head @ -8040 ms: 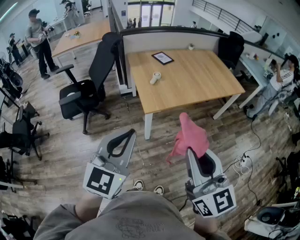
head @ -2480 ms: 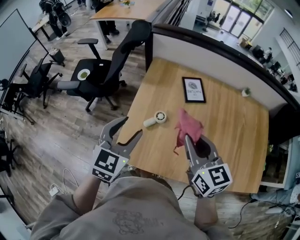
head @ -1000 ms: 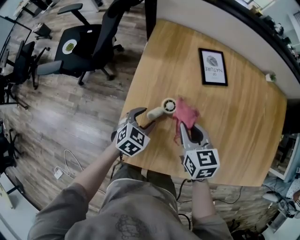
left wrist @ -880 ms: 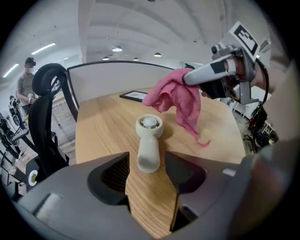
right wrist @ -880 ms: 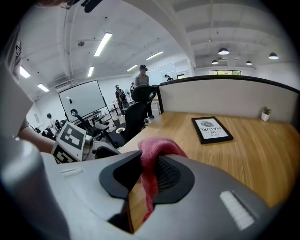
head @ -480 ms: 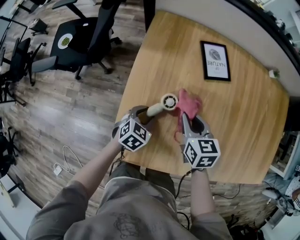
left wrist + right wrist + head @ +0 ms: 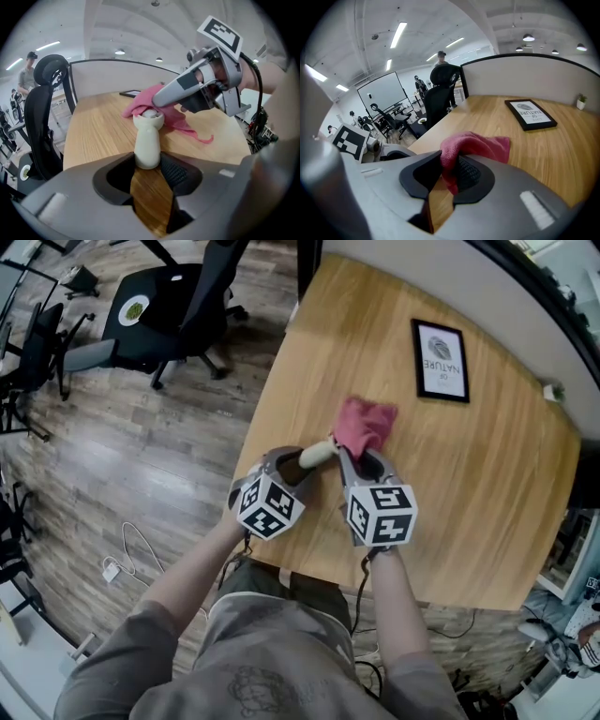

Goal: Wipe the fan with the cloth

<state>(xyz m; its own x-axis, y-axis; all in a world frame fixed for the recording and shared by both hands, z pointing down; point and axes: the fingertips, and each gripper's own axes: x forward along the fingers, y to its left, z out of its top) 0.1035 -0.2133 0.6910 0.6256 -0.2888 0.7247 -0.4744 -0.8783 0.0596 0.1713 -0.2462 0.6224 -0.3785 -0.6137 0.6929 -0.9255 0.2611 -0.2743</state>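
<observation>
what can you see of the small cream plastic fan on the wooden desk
The small cream plastic fan has a smooth rounded handle that widens into a round head. It seems to lie on the light wooden desk, handle toward the person. The left gripper is closed on the handle's end. The pink cloth, held in the right gripper, is draped over the head and hides most of it.

We find the small white plastic handheld fan (image 7: 317, 454) lying on the light wooden table (image 7: 469, 484), near its front left edge. The pink cloth (image 7: 364, 423) lies over the fan's far end. Behind them, to the right, lies the black-framed picture (image 7: 441, 359). The black office chair (image 7: 164, 329) stands left of the table.
</observation>
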